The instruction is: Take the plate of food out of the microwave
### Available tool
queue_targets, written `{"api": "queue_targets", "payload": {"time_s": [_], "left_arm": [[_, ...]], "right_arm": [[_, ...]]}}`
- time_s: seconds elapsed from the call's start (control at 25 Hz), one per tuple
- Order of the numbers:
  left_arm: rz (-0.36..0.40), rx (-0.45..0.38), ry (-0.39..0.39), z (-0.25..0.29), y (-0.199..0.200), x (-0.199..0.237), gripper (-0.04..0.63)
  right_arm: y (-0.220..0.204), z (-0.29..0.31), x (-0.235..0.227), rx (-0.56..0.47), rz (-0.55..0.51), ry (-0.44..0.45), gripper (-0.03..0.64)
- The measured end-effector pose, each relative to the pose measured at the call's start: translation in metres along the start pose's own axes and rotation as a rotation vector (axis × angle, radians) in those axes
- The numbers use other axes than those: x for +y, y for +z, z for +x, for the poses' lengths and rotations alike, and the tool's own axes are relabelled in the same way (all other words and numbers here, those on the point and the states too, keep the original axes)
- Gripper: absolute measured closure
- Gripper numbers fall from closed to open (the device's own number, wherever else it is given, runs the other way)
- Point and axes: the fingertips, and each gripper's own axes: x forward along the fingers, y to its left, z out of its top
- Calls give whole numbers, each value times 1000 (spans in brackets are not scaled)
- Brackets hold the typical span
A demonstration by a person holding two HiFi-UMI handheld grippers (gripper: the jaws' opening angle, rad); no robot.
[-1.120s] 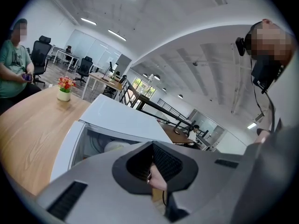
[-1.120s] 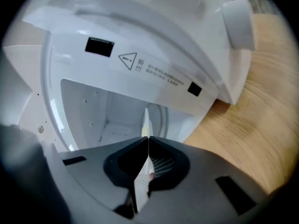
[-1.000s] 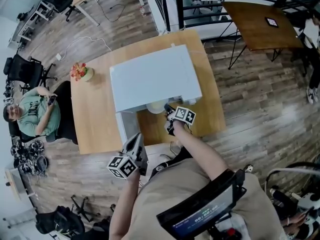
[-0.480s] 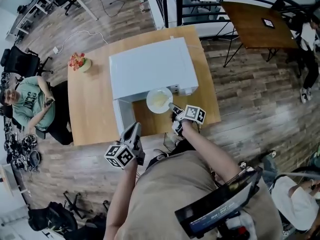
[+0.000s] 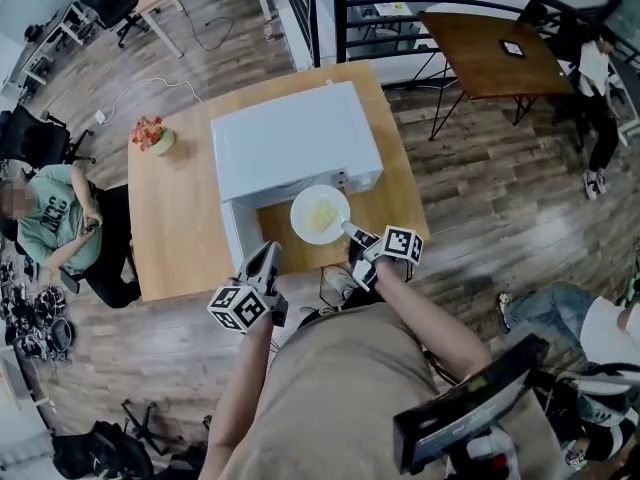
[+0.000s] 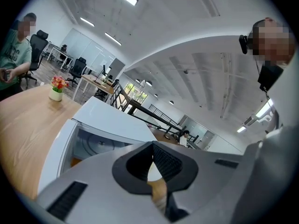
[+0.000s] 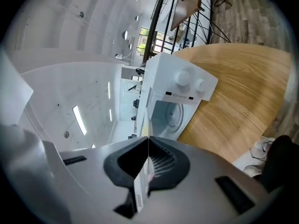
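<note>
A white plate with pale food hangs above the wooden table, just in front of the white microwave. My right gripper is shut on the plate's near rim. In the right gripper view the plate rim runs edge-on as a thin white line between the closed jaws. The microwave's door stands open at the left, and its empty cavity shows in the left gripper view. My left gripper hovers at the table's front edge, shut with nothing in it.
A small pot of flowers stands at the table's far left corner. A person sits in a chair left of the table. Another wooden table and a railing lie behind, and shoes show below the front edge.
The right gripper has drawn the plate out of the microwave and toward me. The left gripper has stayed near the table's front edge.
</note>
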Motion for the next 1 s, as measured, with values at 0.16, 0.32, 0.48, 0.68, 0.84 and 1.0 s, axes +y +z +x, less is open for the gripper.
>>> {"api": "queue_targets", "payload": {"time_s": [0.16,0.32,0.48,0.68,0.84,1.0], "left_arm": [[7,-9,-21,-1,5,-4,591],[5,-32,-30,-6,13,-3,591],[-1,-63,-29,-17,19,6,591],[-15,-67,-31,-25,23,17,591],[-24,-47,-35,-22,19,29,591],[-26,-27,-38,-21,11,29,591]], "right_arm": [[6,-22,31,-20,-23,39,604],[9,-41,57,-41,-44,76,604],[7,-55,78,-62,-74,120,604],[5,-72,92,-93,-76,131,604],[8,-80,87,-120,-77,117,604],[10,-91,71,-140,-73,83,604]]}}
